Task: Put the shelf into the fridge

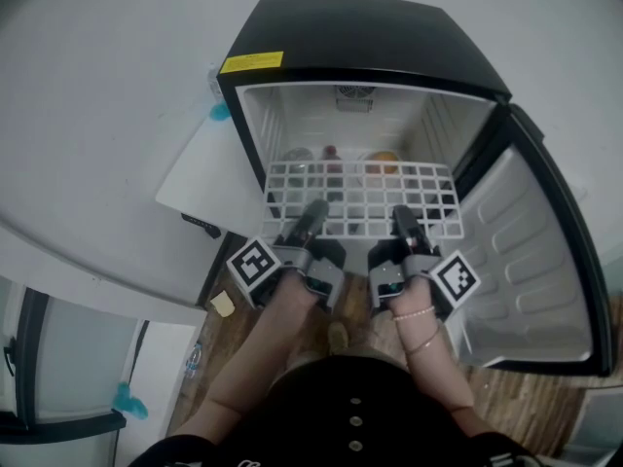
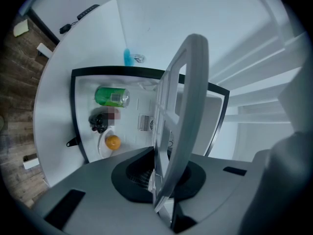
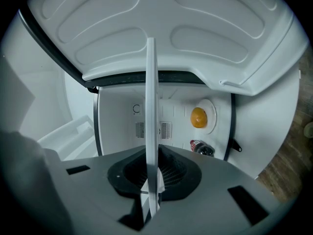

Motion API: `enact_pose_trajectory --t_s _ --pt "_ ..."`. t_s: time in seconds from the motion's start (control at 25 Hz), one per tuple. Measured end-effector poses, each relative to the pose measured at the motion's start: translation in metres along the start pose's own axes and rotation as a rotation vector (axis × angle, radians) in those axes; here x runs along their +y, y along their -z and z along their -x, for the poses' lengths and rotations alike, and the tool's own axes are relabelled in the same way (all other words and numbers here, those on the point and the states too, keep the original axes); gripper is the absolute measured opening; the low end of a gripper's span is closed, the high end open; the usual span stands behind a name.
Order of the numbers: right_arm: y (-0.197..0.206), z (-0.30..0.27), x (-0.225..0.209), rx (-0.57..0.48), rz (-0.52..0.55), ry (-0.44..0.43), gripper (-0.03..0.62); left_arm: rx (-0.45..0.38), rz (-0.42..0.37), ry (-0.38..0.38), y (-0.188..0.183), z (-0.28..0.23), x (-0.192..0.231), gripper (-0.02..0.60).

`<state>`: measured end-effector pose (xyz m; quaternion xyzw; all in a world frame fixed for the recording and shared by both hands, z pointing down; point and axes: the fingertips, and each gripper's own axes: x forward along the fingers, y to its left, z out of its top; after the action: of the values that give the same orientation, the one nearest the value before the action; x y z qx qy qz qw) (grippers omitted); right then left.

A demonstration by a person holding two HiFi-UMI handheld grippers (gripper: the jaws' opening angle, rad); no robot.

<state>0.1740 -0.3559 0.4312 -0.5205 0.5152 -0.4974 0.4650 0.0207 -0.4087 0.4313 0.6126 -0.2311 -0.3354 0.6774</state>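
White shelf (image 1: 362, 188) clamped: L claw (image 1: 313, 212), R claw (image 1: 402, 218); fridge (image 1: 370, 37) open.

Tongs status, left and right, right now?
Left tongs: closed on the shelf, at its front edge.
Right tongs: closed on the same shelf.

**A pale room over a wooden floor**

The light is soft and even, without hard shadows. A plain grey-white wall (image 1: 97, 56) fills the top and the left. A flat white panel (image 1: 209, 178) lies before it, with a small turquoise-blue piece (image 1: 220, 112) at its far corner. Below is a brown wood-plank floor (image 1: 526, 402), and a small pale yellow square (image 1: 222, 304) lies on it.
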Motion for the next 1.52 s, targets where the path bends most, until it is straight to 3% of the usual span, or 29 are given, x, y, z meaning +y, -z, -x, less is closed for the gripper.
enact_pose_trajectory --t_s 1.52 --pt "-0.0013 -0.0018 0.0001 -0.016 -0.040 -0.001 0.032 -0.005 -0.023 0.014 0.0016 0.0002 -0.0055 0.034"
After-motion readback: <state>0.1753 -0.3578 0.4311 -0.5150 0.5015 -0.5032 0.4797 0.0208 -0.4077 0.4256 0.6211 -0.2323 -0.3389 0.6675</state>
